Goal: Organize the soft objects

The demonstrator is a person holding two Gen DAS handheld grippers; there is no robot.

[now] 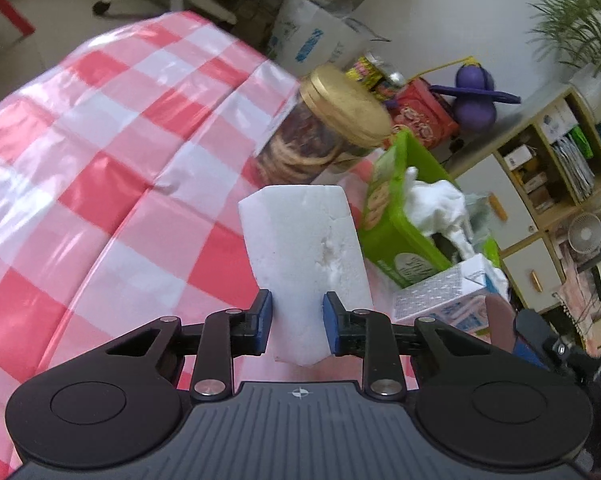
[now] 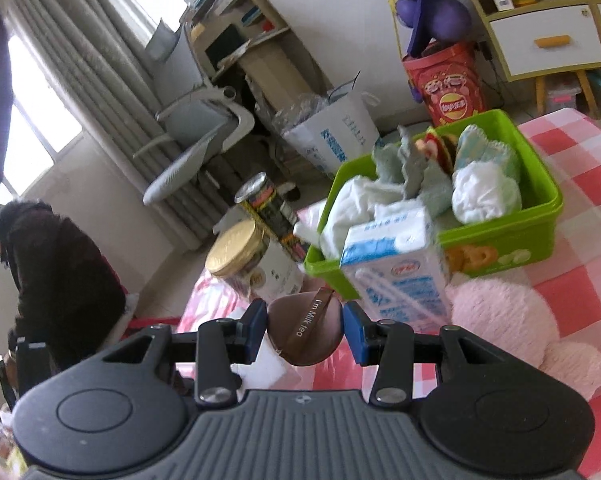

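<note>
My left gripper (image 1: 296,320) is shut on a white sponge block (image 1: 306,256), held upright above the red-checked tablecloth (image 1: 100,168). The green bin (image 1: 396,216) lies ahead to the right with white cloth (image 1: 440,208) in it. My right gripper (image 2: 305,330) is shut on a brown round soft object (image 2: 304,330) marked "I'm Milk tea". The green bin (image 2: 500,240) in the right wrist view holds several cloths and socks (image 2: 484,192). A pink plush toy (image 2: 512,320) lies on the table to the right of the gripper.
A gold-lidded jar (image 1: 320,132) stands beside the bin; it also shows in the right wrist view (image 2: 238,254). A blue-white milk carton (image 2: 396,264) stands in front of the bin. A tall can (image 2: 268,204), a chair and a person (image 2: 48,272) are beyond the table.
</note>
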